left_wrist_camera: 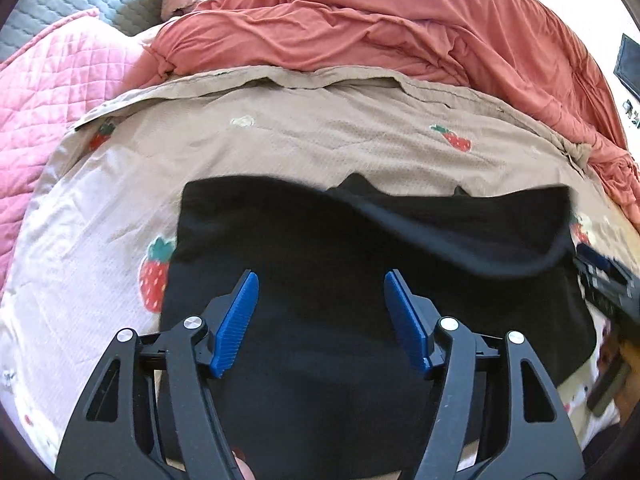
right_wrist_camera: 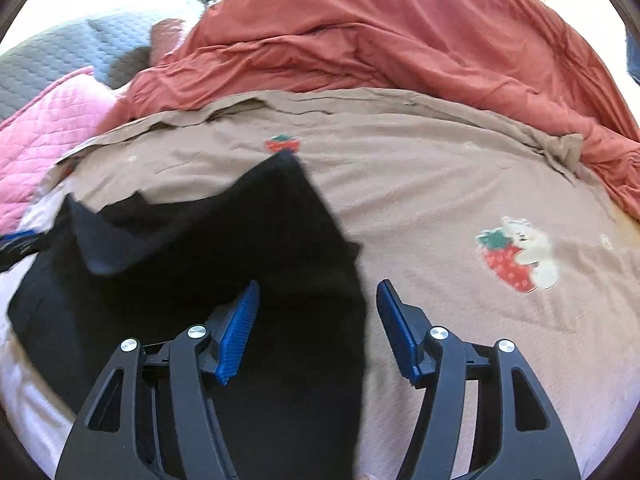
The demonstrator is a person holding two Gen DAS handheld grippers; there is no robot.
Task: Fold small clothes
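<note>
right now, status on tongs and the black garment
Left tongs open, empty. Right tongs open, empty. Black garment on strawberry sheet, top edge folded. Nothing in the way.

Black garment [right_wrist_camera: 224, 248] top edge blurred; near part cut off.

Strawberry-print bedspread [left_wrist_camera: 320, 140] (beige), rumpled red duvet [left_wrist_camera: 360, 32], pink quilt [left_wrist_camera: 48, 80].

black garment [left_wrist_camera: 320, 264]: we see soft matt cloth, no sheen
strawberry sheet [left_wrist_camera: 320, 140]: matt woven cloth w/ fine waffle texture
red duvet [left_wrist_camera: 360, 32]: smooth cloth, creased
pink quilt [left_wrist_camera: 52, 80]: stitched, padded
fingers [left_wrist_camera: 236, 320]: ribbed blue plastic; arms matt black, shiny metal pins
</note>
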